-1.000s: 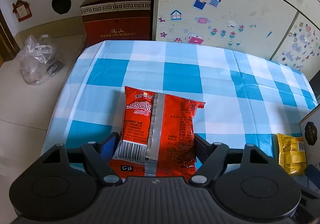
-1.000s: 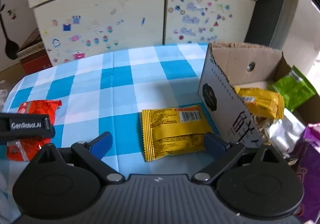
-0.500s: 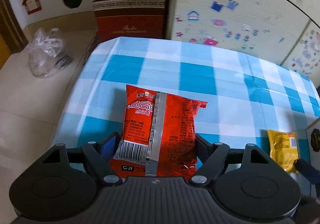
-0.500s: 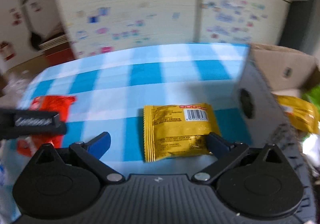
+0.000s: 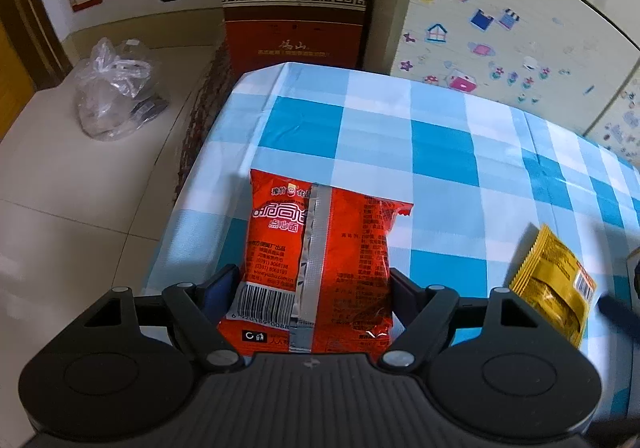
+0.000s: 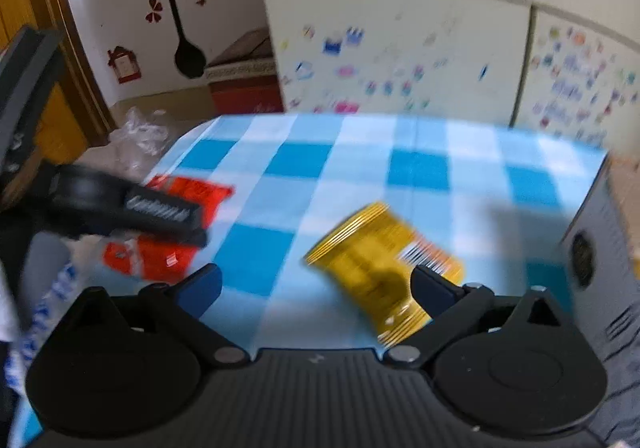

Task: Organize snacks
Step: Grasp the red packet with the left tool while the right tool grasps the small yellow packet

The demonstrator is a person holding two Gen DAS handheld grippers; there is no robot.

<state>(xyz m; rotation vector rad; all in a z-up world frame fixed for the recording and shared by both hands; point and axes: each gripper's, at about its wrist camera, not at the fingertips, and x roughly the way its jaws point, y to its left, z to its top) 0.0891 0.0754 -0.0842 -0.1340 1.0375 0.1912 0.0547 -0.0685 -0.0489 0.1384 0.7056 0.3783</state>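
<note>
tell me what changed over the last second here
The yellow packet has swung from lying square to lying askew, with the open right tongs turned leftward around it. The red packet stays between the left tongs on the checked cloth.

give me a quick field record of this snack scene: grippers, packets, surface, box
left hand-held gripper: shut on the red snack packet, barcode side up
right hand-held gripper: open, one finger over the yellow snack packet, no grip visible
yellow snack packet: lying tilted on the cloth, blurred in the right view
surface: blue-and-white checked tablecloth
cardboard box: at the right edge, contents out of view
floor: clear plastic bag
</note>
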